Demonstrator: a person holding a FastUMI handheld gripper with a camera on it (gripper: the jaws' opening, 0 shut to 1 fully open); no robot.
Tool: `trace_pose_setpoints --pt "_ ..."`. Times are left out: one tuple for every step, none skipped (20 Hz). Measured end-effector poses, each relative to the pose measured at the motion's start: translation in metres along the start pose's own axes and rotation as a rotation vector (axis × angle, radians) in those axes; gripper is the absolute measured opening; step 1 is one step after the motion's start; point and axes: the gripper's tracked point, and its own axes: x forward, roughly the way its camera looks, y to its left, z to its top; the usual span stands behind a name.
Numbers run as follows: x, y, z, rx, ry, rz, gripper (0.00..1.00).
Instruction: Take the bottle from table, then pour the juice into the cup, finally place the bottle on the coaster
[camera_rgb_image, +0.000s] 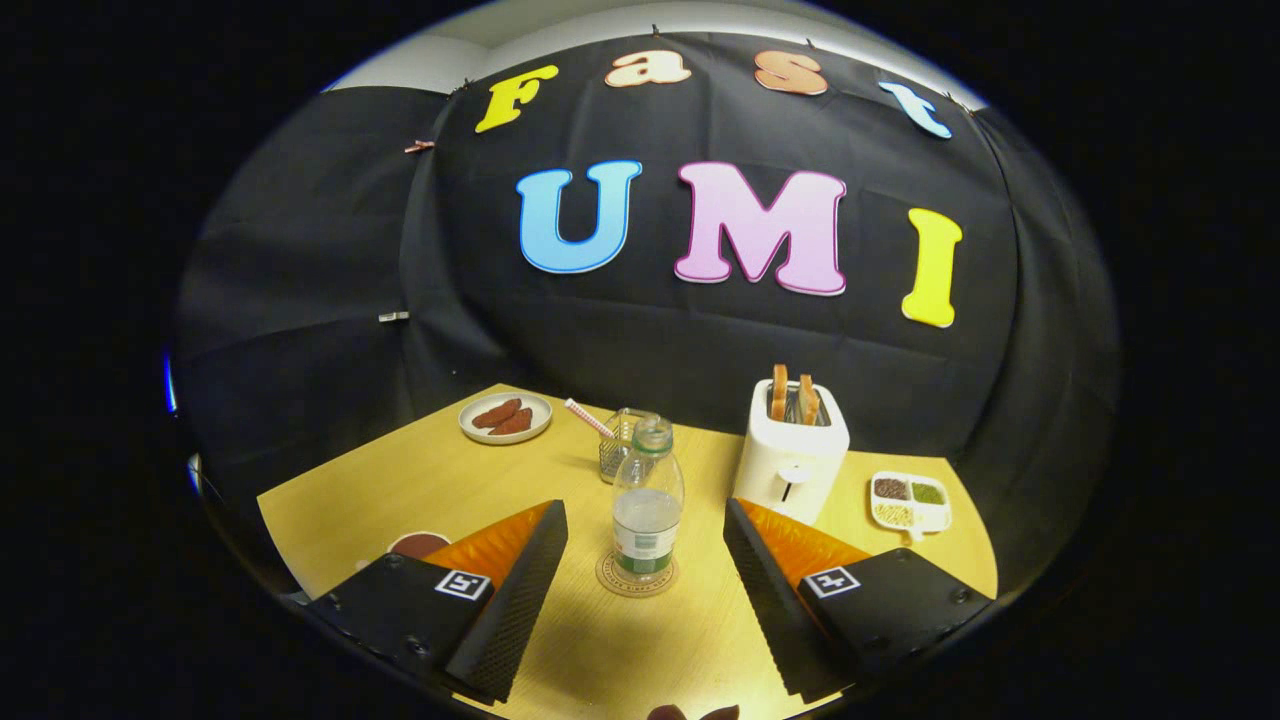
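Tabletop: bottle on coaster, between spread gripper fingers.

The clear plastic bottle, uncapped with a green-and-white label and part full, stands upright on the round tan coaster. Just behind it sits the ribbed glass cup holding a striped straw.
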Motion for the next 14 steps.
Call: trace_pose_setpoints --pt "-0.009 -0.003 0.012 0.005 -0.013 -0.011 0.97" --pt "-0.018 -0.006 0.023 0.011 -0.026 -0.023 0.97" --pt "-0.027 -0.009 0.034 0.017 -0.04 -0.034 0.97" --pt "-0.035 -0.011 0.043 0.021 -0.053 -0.045 0.97" --pt "-0.045 -0.015 0.051 0.019 -0.064 -0.057 0.97" --pt "-0.053 -0.019 0.058 0.012 -0.076 -0.072 0.97" --pt "-0.06 -0.024 0.062 0.001 -0.083 -0.088 0.97" --pt "-0.068 -0.028 0.067 -0.007 -0.09 -0.105 0.97" --pt "-0.075 -0.033 0.072 -0.01 -0.097 -0.12 0.97" --pt "-0.081 -0.037 0.075 -0.011 -0.101 -0.135 0.97" --pt "-0.087 -0.042 0.077 -0.009 -0.107 -0.153 0.97" --pt "-0.092 -0.047 0.08 -0.005 -0.111 -0.168 0.97" --pt "-0.096 -0.052 0.082 0.001 -0.115 -0.182 0.97" --pt "-0.101 -0.058 0.083 0.007 -0.116 -0.198 0.98"
